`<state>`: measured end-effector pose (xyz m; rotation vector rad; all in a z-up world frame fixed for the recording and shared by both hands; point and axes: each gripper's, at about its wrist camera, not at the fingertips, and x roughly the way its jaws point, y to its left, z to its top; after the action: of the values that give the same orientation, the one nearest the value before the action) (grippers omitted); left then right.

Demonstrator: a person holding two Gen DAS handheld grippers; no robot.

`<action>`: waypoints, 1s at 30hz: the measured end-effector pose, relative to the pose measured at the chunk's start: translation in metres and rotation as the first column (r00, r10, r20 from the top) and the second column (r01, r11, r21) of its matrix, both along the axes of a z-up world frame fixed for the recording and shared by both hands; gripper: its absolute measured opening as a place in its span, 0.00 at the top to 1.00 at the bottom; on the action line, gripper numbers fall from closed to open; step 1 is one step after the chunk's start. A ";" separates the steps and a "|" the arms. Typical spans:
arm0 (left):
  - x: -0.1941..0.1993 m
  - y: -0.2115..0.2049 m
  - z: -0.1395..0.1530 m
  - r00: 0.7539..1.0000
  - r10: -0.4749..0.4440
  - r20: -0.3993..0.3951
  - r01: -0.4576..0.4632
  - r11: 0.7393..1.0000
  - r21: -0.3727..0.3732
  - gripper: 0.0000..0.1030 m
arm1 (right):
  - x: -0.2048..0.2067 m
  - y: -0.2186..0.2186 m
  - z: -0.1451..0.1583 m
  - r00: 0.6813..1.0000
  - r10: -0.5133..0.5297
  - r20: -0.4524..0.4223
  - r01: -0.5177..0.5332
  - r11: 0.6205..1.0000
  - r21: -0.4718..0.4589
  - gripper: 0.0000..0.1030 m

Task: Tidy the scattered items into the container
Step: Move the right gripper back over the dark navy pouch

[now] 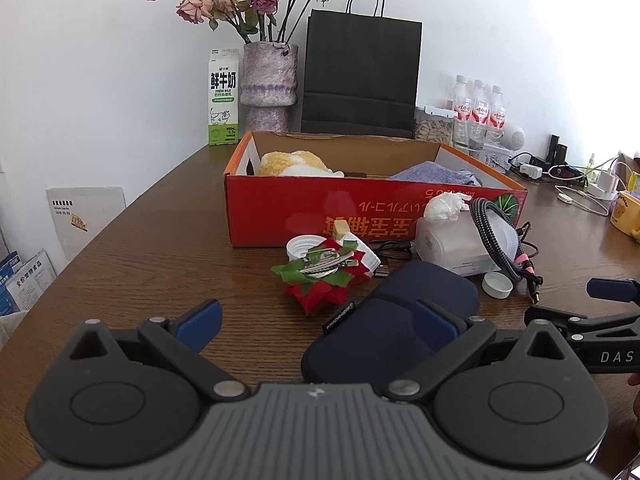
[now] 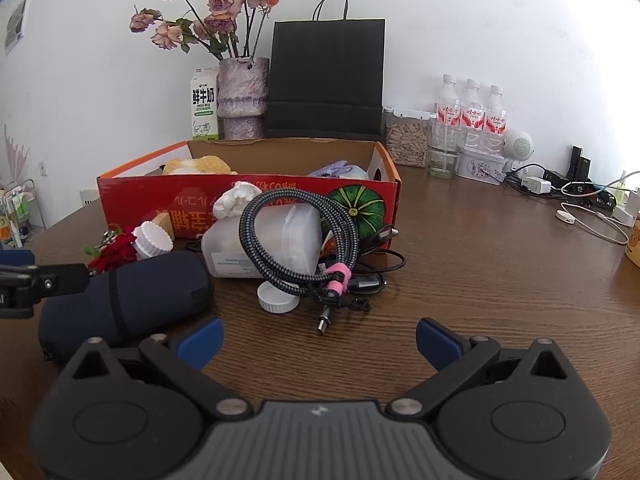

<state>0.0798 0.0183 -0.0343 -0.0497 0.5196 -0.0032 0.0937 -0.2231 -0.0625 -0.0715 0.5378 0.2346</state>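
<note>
In the left wrist view, the left gripper (image 1: pixel 316 322) hangs low over the wooden table (image 1: pixel 160 248), its fingers spread wide and holding nothing; the right finger overlaps a dark blue pouch (image 1: pixel 384 320). Just beyond lie a red and green flower clip (image 1: pixel 320 276) and a white cap (image 1: pixel 497 285). The red box (image 1: pixel 360 216) stands farther back with a yellow plush toy (image 1: pixel 294 164) and a blue cloth (image 1: pixel 436 173) inside.

In the right wrist view, the right gripper (image 2: pixel 318 340) also has its fingers wide apart and empty above bare table. Ahead, a braided cable (image 2: pixel 300 236) rests on a cloudy plastic tub (image 2: pixel 260 248), with crumpled tissue (image 2: pixel 236 198) on top, close against the box front. The pouch lies to the near left.
</note>
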 end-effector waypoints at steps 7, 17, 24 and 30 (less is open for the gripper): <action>-0.002 0.005 0.000 0.999 -0.038 0.001 0.038 0.999 -0.038 0.00 | 0.000 0.003 0.000 1.000 -0.001 -0.005 0.001 1.000 -0.015 0.00; 0.004 -0.009 -0.002 0.999 -0.030 -0.025 0.031 0.999 0.025 0.00 | 0.001 0.003 -0.001 1.000 -0.003 -0.010 0.003 1.000 -0.020 0.00; 0.006 -0.013 -0.002 0.997 -0.073 -0.036 0.074 0.997 0.010 0.00 | 0.001 0.002 -0.001 1.000 0.006 -0.013 -0.006 1.000 -0.010 0.00; 0.007 -0.020 -0.004 0.998 -0.054 -0.038 0.056 0.997 0.045 0.00 | 0.001 0.001 -0.001 1.000 0.013 -0.014 -0.013 1.000 -0.005 0.00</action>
<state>0.0867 -0.0022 -0.0379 0.0099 0.5575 -0.0443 0.0949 -0.2223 -0.0637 -0.0780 0.5523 0.2469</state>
